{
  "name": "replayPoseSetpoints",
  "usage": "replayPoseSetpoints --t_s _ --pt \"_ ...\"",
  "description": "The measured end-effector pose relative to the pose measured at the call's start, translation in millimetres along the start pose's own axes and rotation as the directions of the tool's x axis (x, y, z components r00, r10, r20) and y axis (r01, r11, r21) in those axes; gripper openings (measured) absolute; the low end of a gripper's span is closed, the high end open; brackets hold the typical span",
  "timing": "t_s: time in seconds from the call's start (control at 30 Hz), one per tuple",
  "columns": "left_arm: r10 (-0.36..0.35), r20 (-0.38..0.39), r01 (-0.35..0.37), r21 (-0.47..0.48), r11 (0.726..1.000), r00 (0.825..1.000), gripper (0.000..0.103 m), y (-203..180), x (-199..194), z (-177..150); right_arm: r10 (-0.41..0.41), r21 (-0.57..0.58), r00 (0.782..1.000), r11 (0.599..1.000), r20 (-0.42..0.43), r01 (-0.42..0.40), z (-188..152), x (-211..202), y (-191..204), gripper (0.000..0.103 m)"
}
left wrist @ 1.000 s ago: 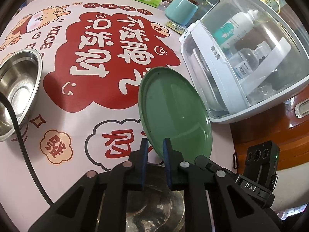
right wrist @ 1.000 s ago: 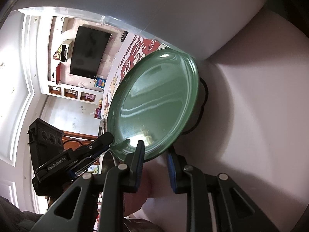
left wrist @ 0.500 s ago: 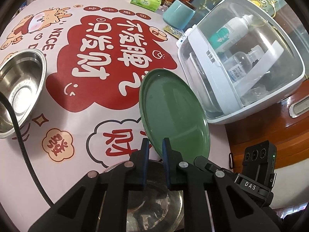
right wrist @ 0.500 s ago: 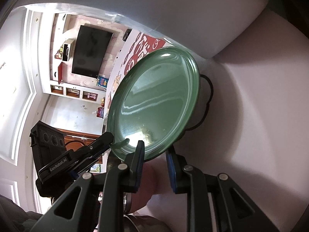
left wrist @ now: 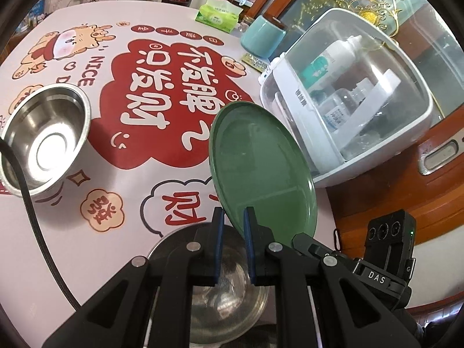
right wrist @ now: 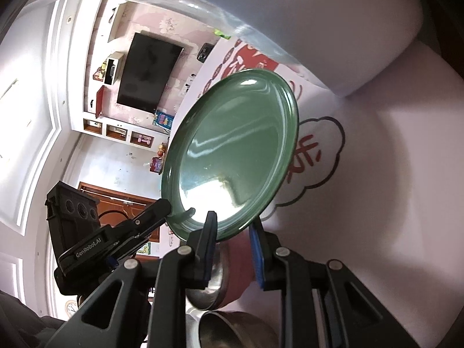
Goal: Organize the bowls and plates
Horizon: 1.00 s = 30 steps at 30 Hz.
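A green plate is held tilted on edge above the table, gripped by both grippers. My left gripper is shut on its near rim. My right gripper is shut on the plate's rim from the other side; the other gripper's body shows at the left. A steel bowl sits on the table right under my left gripper. A second steel bowl stands at the left. Steel bowls also show below my right gripper.
A white and clear storage box with bottles stands at the right, close to the plate. A teal cup and a green tissue pack stand at the table's far side. A black cable crosses the left.
The plate, held by both grippers, has risen and moved back from the storage box. The bowl beneath the left gripper shows more.
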<state>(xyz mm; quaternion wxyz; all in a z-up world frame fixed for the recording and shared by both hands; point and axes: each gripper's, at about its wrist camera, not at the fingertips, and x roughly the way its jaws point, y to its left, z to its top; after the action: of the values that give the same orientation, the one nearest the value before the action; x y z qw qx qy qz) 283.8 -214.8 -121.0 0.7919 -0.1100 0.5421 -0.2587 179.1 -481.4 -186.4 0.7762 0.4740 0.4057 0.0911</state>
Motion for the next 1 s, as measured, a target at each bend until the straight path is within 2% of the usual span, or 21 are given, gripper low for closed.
replayPoseSetpoints --t_s 0.5,1.0 --pt "-0.011 0.118 0.011 0.003 1.0 0.993 0.013 -2.9 -77.6 -38.2 0.056 -0.107 0.998 0.993 0.019 -0.053 -34.7 -30.1 49.8 0.021" --pt "-0.003 0.242 0.006 -0.014 1.0 0.97 0.014 -0.8 -149.9 -95.0 0.095 -0.232 0.995 0.968 -0.001 -0.093 -73.7 -51.4 101.8 0.021"
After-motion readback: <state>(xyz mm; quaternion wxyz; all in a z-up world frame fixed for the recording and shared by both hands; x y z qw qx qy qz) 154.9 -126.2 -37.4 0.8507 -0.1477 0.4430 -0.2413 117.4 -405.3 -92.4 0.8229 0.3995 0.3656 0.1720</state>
